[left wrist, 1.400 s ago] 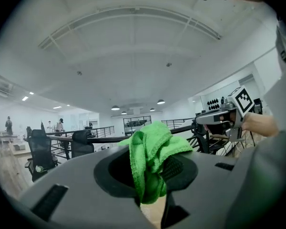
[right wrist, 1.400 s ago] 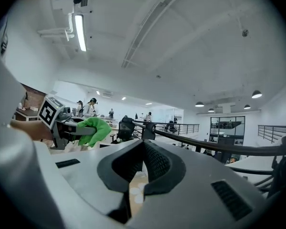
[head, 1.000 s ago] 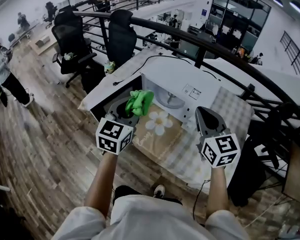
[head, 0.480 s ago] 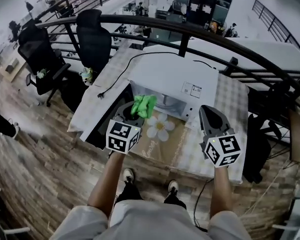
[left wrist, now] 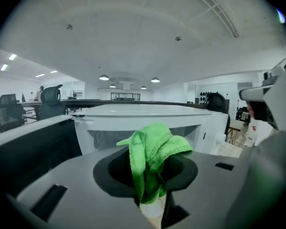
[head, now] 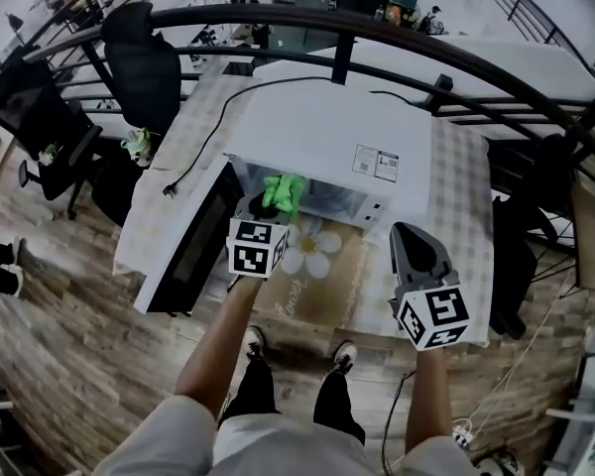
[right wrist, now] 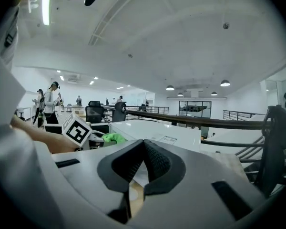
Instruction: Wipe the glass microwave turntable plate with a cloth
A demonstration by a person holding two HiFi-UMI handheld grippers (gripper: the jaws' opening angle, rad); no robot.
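A white microwave [head: 317,132] stands on the table with its door [head: 188,251] swung open to the left. My left gripper [head: 269,209] is shut on a bright green cloth [head: 284,191], held just in front of the open cavity [left wrist: 105,135]. In the left gripper view the cloth [left wrist: 152,151] bunches up between the jaws and hides most of the cavity. I cannot make out the glass turntable plate. My right gripper [head: 410,234] hovers over the table to the right of the microwave, shut with nothing in it [right wrist: 143,146].
A tan mat with a white flower [head: 317,256] lies in front of the microwave on the checked tablecloth [head: 461,196]. A black power cable [head: 213,127] runs off to the left. A dark railing [head: 377,26] curves behind the table, with office chairs [head: 139,58] at the far left.
My left gripper has carried the green cloth forward to the microwave opening. The head view has tilted over the microwave. The right gripper stays shut to the right.
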